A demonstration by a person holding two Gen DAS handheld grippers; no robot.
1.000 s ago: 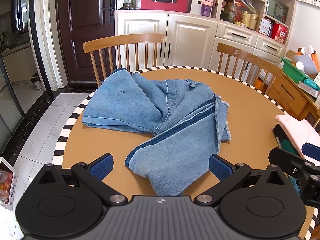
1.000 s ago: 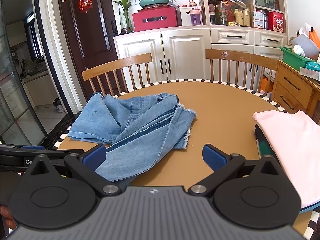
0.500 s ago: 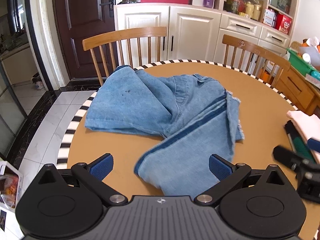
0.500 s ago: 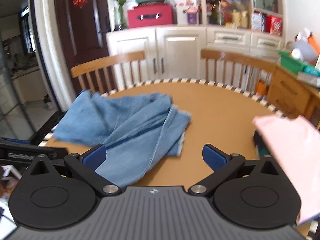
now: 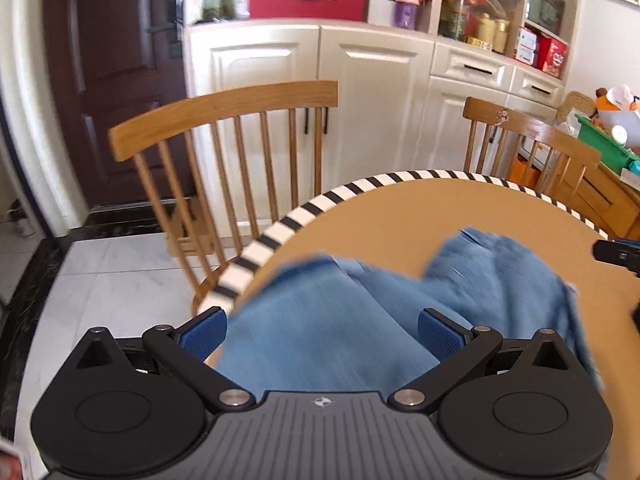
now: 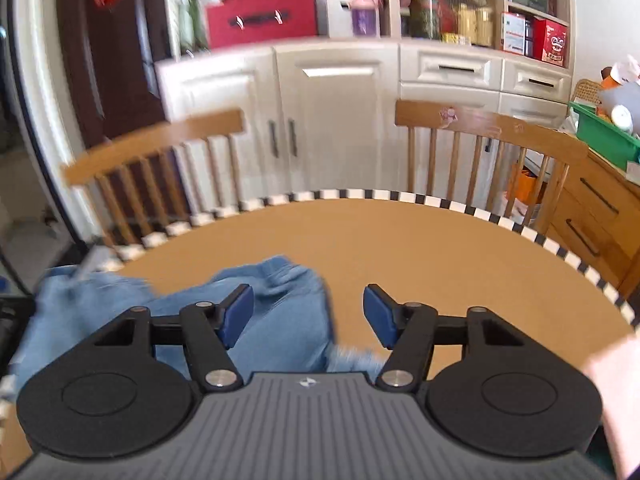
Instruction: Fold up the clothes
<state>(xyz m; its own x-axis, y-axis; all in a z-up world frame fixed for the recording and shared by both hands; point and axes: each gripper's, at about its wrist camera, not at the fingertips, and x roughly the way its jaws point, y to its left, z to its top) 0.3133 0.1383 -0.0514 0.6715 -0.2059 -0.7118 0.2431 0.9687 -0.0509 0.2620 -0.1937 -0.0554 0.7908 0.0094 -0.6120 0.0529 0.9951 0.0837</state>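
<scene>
The left gripper stands wide, released, above the crumpled blue denim garment. The right gripper is closing, its blue pads not yet pressing the denim's edge below. Beyond both spreads the round tan table with striped rim.

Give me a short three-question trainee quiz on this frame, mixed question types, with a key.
1. True or false: the left gripper grips the jeans.
2. Which garment lies between the right gripper's closing jaws? A) a pink garment B) jeans C) none
3. What pattern runs around the rim of the table?

Key
1. False: its jaws stand wide, the pads not pressing the denim.
2. B: denim lies between the pads, which do not yet press it.
3. Black and white stripes.
</scene>
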